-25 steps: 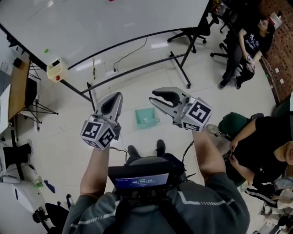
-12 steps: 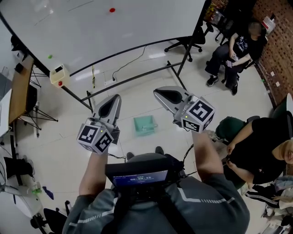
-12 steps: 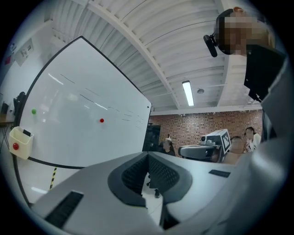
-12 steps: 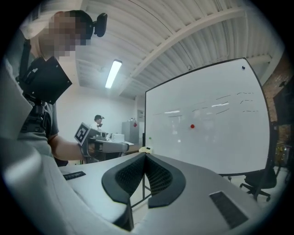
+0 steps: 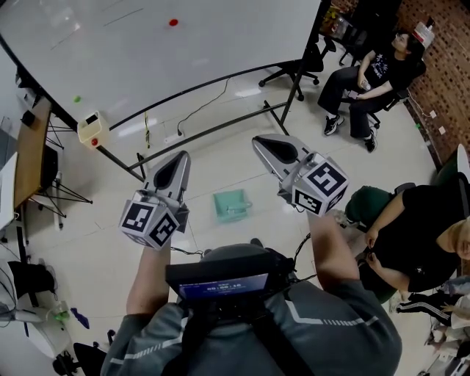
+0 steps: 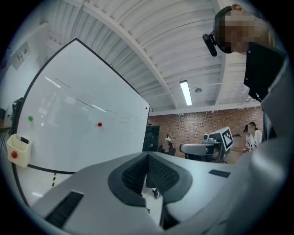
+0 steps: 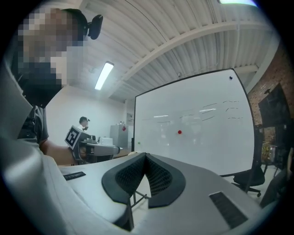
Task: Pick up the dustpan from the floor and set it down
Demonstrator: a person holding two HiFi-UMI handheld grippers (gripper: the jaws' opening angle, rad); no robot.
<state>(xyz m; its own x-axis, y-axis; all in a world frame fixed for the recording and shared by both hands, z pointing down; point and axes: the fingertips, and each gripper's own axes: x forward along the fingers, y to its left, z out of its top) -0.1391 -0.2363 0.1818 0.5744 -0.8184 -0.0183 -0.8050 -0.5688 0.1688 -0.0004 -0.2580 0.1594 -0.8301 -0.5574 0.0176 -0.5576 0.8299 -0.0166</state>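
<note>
**A:** Fig. a, head view. Looking for the dustpan (image 5: 231, 204)?

**B:** Lying flat on the pale floor (image 5: 242, 125), teal, approx. between the two tools as seen from above (low centre of frame, ahead of the wearer's body). Touching neither tool.

**A:** Checking the left gripper (image 5: 181, 157) next?

**B:** Hanging level above the floor, well clear of the pan. Pressing its ribbed pads (image 6: 133, 176) tip to tip, w/ nothing caught between. Gripping nothing.

**A:** And the right gripper (image 5: 259, 144)?

**B:** Reading the same: sitting fully closed, pads (image 7: 158, 176) meeting at the tips, carrying nothing. Reaching a bit farther fwd than the left one in the head view.

**A:** Bkgd?

**B:** Facing a large whiteboard (image 5: 147, 59) on a dark frame, w/ a red magnet (image 5: 173, 22) near its top edge. Also showing a seated person (image 5: 363, 77) at upper right, well apart from the pan.
</note>
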